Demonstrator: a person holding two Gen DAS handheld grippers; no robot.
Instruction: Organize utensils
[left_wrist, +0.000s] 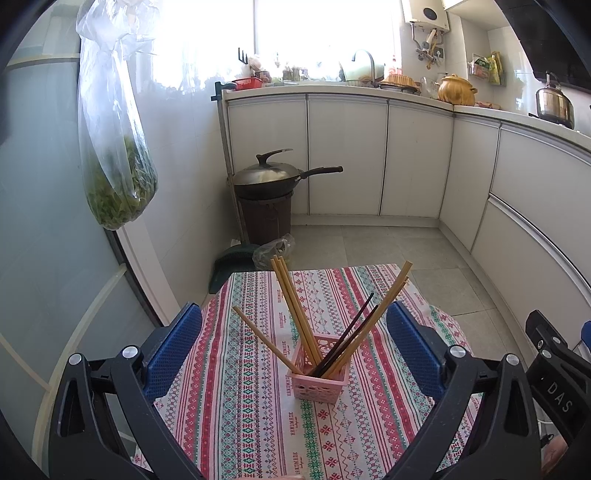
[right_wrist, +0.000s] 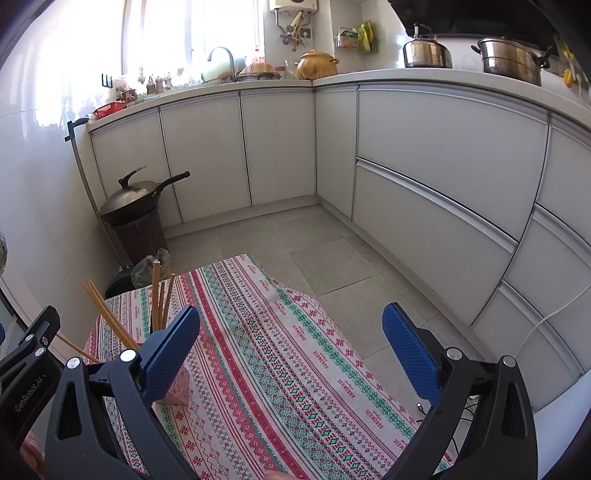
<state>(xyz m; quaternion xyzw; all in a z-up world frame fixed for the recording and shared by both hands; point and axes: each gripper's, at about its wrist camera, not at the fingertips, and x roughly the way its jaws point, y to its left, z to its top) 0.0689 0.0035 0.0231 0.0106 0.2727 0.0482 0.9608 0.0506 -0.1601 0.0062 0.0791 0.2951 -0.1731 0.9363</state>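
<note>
A small pink lattice basket (left_wrist: 317, 378) stands on the patterned tablecloth (left_wrist: 240, 406). Several tan wooden chopsticks (left_wrist: 293, 314) and a pair of dark chopsticks (left_wrist: 349, 334) lean out of it in all directions. My left gripper (left_wrist: 295, 354) is open, its blue pads either side of the basket and a little nearer than it, holding nothing. In the right wrist view the basket (right_wrist: 177, 389) shows only partly behind the left blue pad, with chopsticks (right_wrist: 159, 299) rising above. My right gripper (right_wrist: 291, 350) is open over bare tablecloth (right_wrist: 295, 350), to the right of the basket.
A bag of greens (left_wrist: 118, 173) hangs at the left. Beyond the table a lidded wok (left_wrist: 266, 177) sits on a brown bin, with a dustpan (left_wrist: 231, 264) and a plastic bag on the tiled floor. White cabinets (right_wrist: 424, 147) curve round the right; pots stand on the counter.
</note>
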